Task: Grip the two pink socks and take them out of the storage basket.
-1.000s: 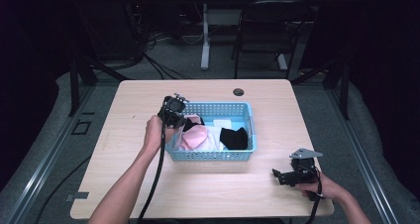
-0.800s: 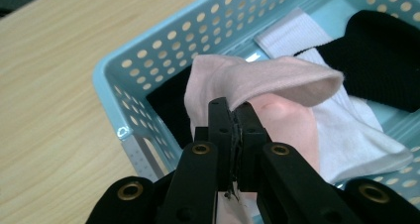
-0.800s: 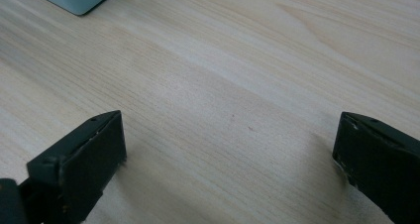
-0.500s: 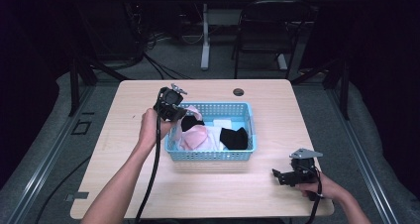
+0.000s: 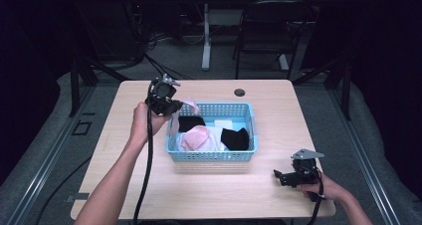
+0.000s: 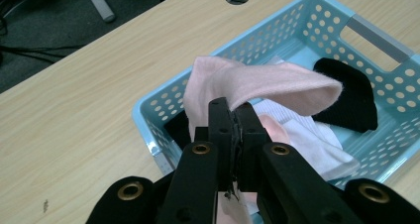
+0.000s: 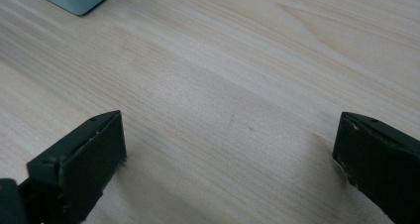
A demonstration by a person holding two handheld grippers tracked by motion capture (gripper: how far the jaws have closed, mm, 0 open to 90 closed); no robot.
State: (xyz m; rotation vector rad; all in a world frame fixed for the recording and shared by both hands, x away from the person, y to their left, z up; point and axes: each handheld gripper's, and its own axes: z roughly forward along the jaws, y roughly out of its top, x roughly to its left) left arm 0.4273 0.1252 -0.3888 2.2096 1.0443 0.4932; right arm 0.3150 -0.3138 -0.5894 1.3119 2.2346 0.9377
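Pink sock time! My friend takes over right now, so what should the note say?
Left gripper: shut on the pink sock, held up over the left end of the blue basket.
Right gripper: open, holding nothing, low over the bare table to the right of the basket, near the front edge.
In the basket: another pink sock, two black socks, something white.
Done: one pink sock picked up.
Left: probably set it down somewhere, then go on with the rest.

Probably a laboratory or recording studio: a lone wooden table [image 5: 149, 185] on grey carpet [image 5: 45, 150], black curtains [image 5: 378, 46], trailing floor cables [image 5: 149, 60], and a folding chair [image 5: 259, 21].
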